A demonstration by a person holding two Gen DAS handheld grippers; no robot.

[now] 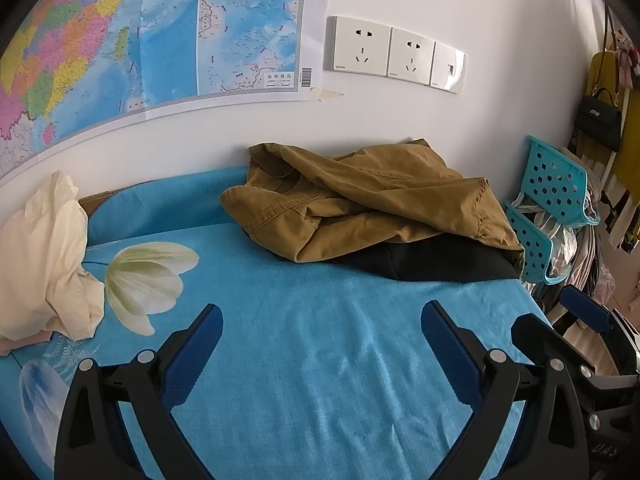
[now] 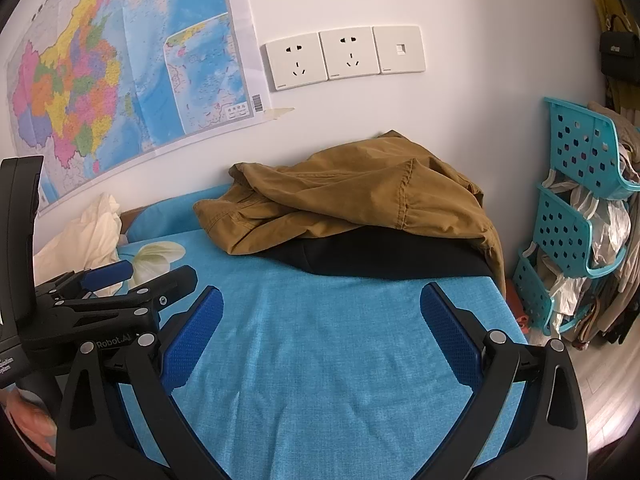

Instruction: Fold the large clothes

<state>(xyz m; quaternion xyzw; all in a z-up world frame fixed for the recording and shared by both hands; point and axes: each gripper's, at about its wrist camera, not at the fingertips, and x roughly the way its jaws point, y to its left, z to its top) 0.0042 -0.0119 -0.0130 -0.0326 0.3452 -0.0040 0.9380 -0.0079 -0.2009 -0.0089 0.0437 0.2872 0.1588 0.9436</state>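
A crumpled mustard-brown garment (image 1: 372, 208) (image 2: 352, 204) lies heaped at the far side of the blue-covered table (image 1: 320, 340) (image 2: 340, 340), against the wall. It rests on a folded black garment (image 1: 436, 260) (image 2: 384, 256). My left gripper (image 1: 322, 316) hovers open over bare blue cloth, well short of the heap. My right gripper (image 2: 322, 296) is open too, also short of the heap, nothing between its fingers. The left gripper (image 2: 156, 278) shows at the left of the right wrist view, and the right gripper's fingers (image 1: 584, 312) at the right edge of the left wrist view.
A cream cloth (image 1: 44, 256) (image 2: 92, 236) is bunched at the table's left. A turquoise tiered rack (image 1: 552, 208) (image 2: 576, 216) stuffed with bags stands off the right edge. Wall sockets (image 1: 396, 54) (image 2: 344, 56) and a map (image 1: 140, 40) (image 2: 120, 72) hang behind.
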